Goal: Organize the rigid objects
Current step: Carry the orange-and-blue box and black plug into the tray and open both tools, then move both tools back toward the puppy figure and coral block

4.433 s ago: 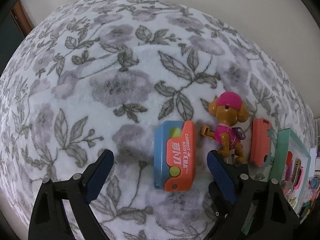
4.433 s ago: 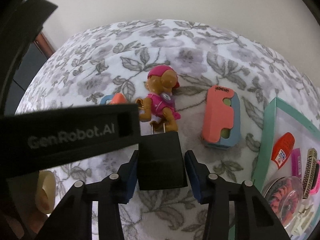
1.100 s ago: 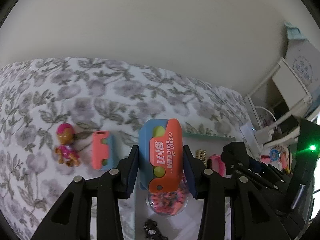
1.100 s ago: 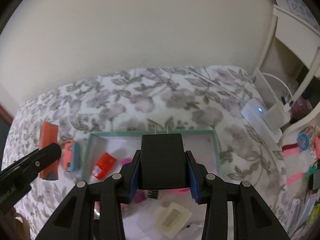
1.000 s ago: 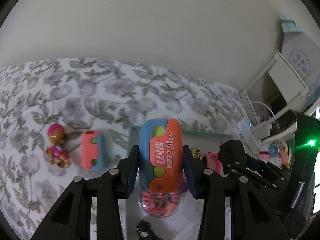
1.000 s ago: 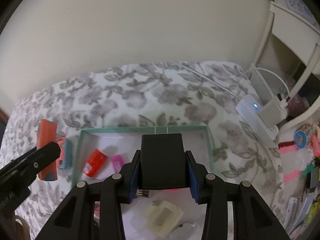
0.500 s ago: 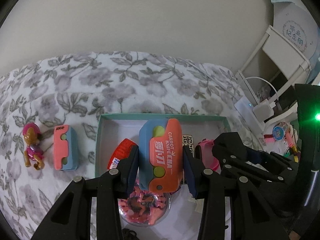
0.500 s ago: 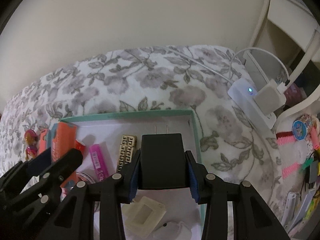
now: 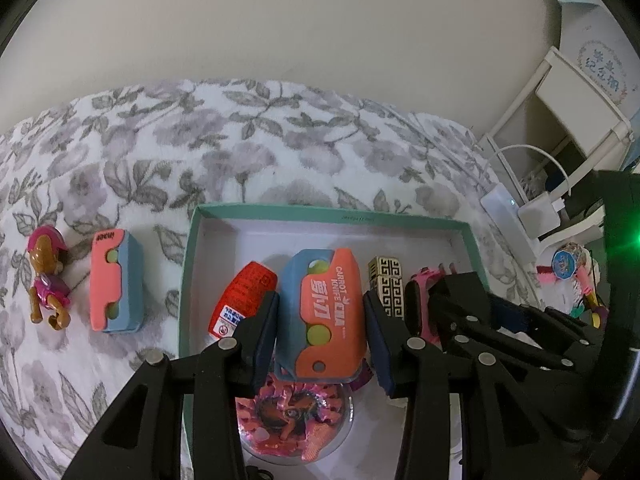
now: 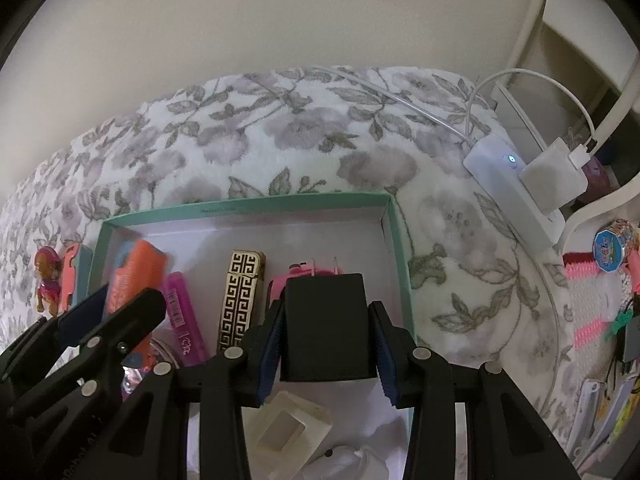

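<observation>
My left gripper (image 9: pixel 320 330) is shut on an orange and blue carrot knife toy (image 9: pixel 326 312) and holds it over the teal box (image 9: pixel 332 213). My right gripper (image 10: pixel 327 344) is shut on a black plug adapter (image 10: pixel 326 328), prongs forward, over the same box (image 10: pixel 248 204). In the box lie a red tube (image 9: pixel 244 298), a gold patterned lighter (image 10: pixel 240 300), a pink lighter (image 10: pixel 180 312), a pink item (image 9: pixel 420 304) and a round pink case (image 9: pixel 292 416). A second carrot knife toy (image 9: pixel 116 284) and a dog figure (image 9: pixel 46 276) lie on the blanket left of the box.
The floral blanket (image 9: pixel 260 140) covers the bed. A white power strip with a charger (image 10: pixel 528 184) lies at its right edge. White shelving (image 9: pixel 568 92) and small clutter (image 10: pixel 608 280) stand at the right. A white square part (image 10: pixel 288 432) lies in the box's near end.
Both grippers have moved forward and down over the teal box with their objects still held. The box and its contents now fill more of both views.
</observation>
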Available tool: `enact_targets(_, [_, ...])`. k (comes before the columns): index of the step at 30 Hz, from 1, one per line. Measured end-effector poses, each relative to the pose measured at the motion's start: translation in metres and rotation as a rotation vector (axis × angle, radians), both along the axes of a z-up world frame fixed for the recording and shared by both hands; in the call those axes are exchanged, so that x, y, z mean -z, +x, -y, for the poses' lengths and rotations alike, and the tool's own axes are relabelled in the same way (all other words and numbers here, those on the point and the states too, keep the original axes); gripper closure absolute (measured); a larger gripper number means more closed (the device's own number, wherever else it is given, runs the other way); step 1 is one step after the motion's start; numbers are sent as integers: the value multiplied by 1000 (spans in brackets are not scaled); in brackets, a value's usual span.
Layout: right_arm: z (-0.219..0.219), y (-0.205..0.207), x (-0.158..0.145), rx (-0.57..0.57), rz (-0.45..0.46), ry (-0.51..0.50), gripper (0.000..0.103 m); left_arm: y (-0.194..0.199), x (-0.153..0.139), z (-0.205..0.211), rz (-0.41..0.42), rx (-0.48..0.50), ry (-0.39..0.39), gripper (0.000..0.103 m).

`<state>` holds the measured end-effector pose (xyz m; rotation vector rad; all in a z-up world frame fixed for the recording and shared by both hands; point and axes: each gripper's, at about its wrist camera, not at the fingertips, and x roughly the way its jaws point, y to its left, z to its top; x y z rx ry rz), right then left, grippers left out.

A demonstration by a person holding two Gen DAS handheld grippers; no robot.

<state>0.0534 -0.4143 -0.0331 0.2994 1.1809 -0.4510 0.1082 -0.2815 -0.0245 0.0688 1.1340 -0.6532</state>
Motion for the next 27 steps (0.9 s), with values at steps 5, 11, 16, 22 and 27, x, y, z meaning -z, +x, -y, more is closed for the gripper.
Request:
enact_targets(5, [-1,1,0,-2,0,-6,59,0,2,0,-7,-1,5,59])
enact_targets(11, [0,0,-1,0,-3,-16,58,1,1,-1,-5,-8,12,51])
enact_targets(16, [1,0,-2,0,-4,-17,58,2,-2,-3,-9,-12,9,49])
enact_targets(22, [-1,-1,-10,-2,10,-33,58,6,-11,-10,2,-34,8,49])
enact_targets(27, [-2,-1,-19,-1,35,-35,57,11,-20,-19,13,-65,7,44])
